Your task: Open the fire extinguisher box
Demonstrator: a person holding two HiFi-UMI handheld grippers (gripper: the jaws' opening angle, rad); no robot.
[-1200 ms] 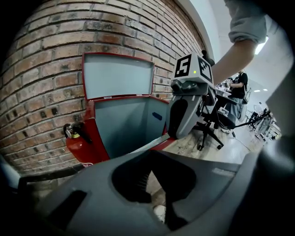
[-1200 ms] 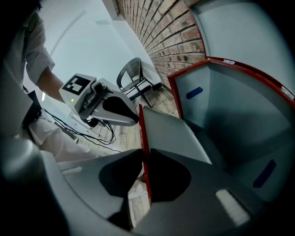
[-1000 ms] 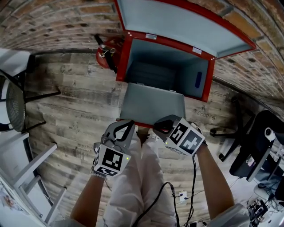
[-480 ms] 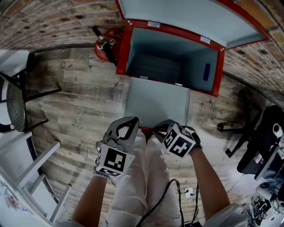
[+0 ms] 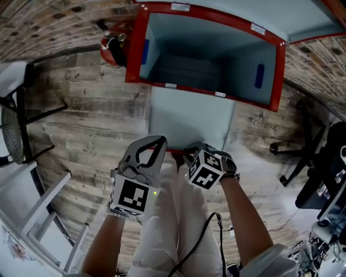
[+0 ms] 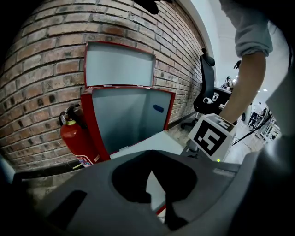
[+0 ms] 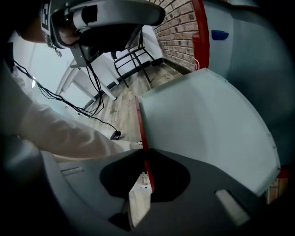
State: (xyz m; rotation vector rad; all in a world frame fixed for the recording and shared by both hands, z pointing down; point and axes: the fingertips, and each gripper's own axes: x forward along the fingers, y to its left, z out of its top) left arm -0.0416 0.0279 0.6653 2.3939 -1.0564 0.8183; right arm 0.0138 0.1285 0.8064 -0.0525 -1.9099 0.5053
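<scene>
The red fire extinguisher box (image 5: 135,54) stands against the brick wall, its grey inside in view. Its top lid (image 5: 243,11) is raised and its front door (image 5: 189,119) is swung down toward me. My right gripper (image 5: 189,151) is shut on the door's near red edge (image 7: 144,138), which runs between the jaws; these have just been closing on it. My left gripper (image 5: 158,142) hovers just left of the door, shut and empty. A red fire extinguisher (image 5: 111,48) stands on the floor left of the box (image 6: 129,117); the left gripper view shows this extinguisher (image 6: 76,138) too.
A black chair (image 5: 16,119) and a white frame (image 5: 43,216) stand at the left. An office chair (image 5: 319,162) is at the right. My legs in white trousers (image 5: 167,227) and a black cable (image 5: 216,232) lie below the grippers.
The front door has swung further down and toward me with the right gripper on its edge. Both grippers have sunk, the right one more.
</scene>
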